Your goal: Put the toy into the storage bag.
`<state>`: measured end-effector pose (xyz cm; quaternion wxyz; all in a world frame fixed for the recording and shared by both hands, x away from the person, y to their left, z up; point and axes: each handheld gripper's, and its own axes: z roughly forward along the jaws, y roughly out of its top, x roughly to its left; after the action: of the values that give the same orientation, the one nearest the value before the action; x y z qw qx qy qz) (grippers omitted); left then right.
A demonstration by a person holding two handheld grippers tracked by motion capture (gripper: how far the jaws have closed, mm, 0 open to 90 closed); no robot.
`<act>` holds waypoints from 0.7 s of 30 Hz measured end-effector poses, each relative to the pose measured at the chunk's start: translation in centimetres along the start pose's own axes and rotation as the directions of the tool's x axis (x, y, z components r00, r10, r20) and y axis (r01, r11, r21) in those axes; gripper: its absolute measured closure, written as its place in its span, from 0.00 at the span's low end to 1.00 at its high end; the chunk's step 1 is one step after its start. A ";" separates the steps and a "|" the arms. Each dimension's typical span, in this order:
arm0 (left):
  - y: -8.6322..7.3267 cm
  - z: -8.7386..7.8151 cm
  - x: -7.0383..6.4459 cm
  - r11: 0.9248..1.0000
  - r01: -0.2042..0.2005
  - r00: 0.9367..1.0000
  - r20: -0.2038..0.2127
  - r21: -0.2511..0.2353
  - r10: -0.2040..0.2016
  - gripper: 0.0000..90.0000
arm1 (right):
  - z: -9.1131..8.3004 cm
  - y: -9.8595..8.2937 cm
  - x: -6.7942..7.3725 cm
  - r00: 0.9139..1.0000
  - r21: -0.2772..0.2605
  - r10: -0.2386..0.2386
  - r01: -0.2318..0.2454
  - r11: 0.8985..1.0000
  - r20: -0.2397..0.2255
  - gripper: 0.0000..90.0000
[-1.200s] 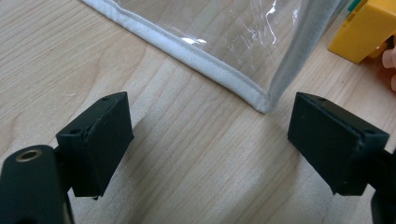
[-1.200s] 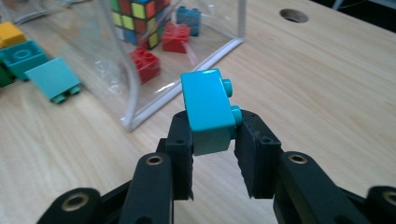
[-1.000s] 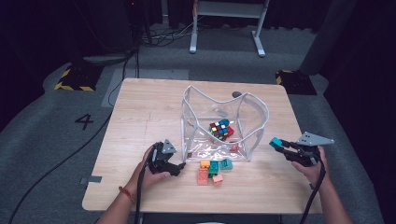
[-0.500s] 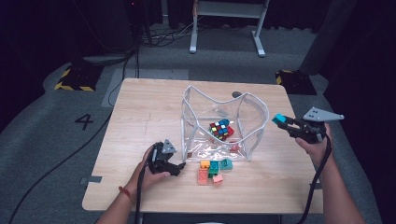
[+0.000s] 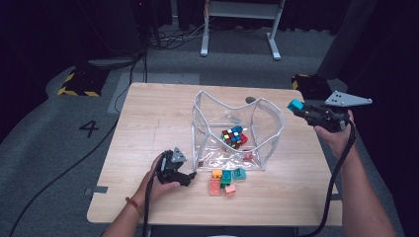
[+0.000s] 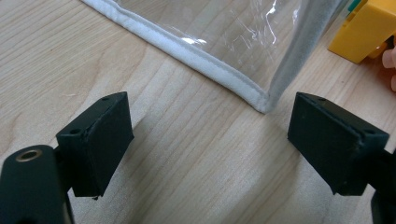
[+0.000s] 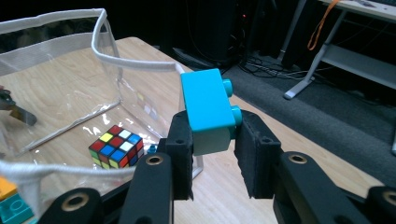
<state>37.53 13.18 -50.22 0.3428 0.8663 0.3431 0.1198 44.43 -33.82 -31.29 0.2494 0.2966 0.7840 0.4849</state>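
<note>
A clear bag (image 5: 269,140) with white trim stands open in the middle of the wooden table (image 5: 153,123), with a colour cube (image 5: 233,137) inside. My right gripper (image 5: 298,106) hovers beside the bag's right rim, shut on a cyan brick (image 7: 205,105) whose studs point right. The cube (image 7: 116,147) lies below it behind the bag wall (image 7: 100,37). My left gripper (image 5: 189,176) rests low on the table at the bag's front left corner. Its jaws stand open, with the bag's white corner seam (image 6: 261,100) just beyond them. A yellow brick (image 6: 366,28) lies to the right.
Several loose bricks lie in front of the bag: orange (image 5: 216,174), teal (image 5: 238,174) and pink (image 5: 215,186). A small red piece (image 5: 248,156) sits inside the bag. A dark disc (image 5: 250,99) lies behind it. Cables and a desk frame (image 5: 237,29) occupy the floor beyond.
My right gripper has carried the cyan brick up and farther from the table's front edge, to beside the bag's right rim. The left gripper has stayed put.
</note>
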 end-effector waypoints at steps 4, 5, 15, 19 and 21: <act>0.0 0.0 0.0 1.000 0.000 1.000 0.001 0.000 0.000 0.16 | 0.1 1.1 0.2 1.000 -0.019 -0.007 0.007 1.000 -0.021 0.76; 0.0 0.0 0.0 1.000 0.000 1.000 0.001 -0.001 0.000 0.16 | 0.1 1.4 0.3 1.000 -0.020 -0.013 0.012 1.000 -0.027 0.76; 0.0 0.1 0.1 1.000 -0.009 1.000 0.010 -0.002 0.009 0.15 | 2.4 3.6 2.6 0.992 -0.009 -0.072 0.072 0.997 -0.107 0.76; 0.0 0.1 0.1 1.000 -0.008 1.000 0.010 -0.001 0.008 0.15 | 3.7 4.0 3.8 0.986 0.009 -0.091 0.094 0.996 -0.141 0.76; 0.0 0.1 0.1 1.000 -0.008 1.000 0.010 -0.002 0.008 0.15 | 4.2 4.2 4.3 0.981 0.013 -0.113 0.117 0.993 -0.160 0.76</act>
<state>37.62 13.17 -50.24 0.3447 0.8679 0.3379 0.1172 45.25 -26.72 -29.66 0.2101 0.2140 0.8227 0.4830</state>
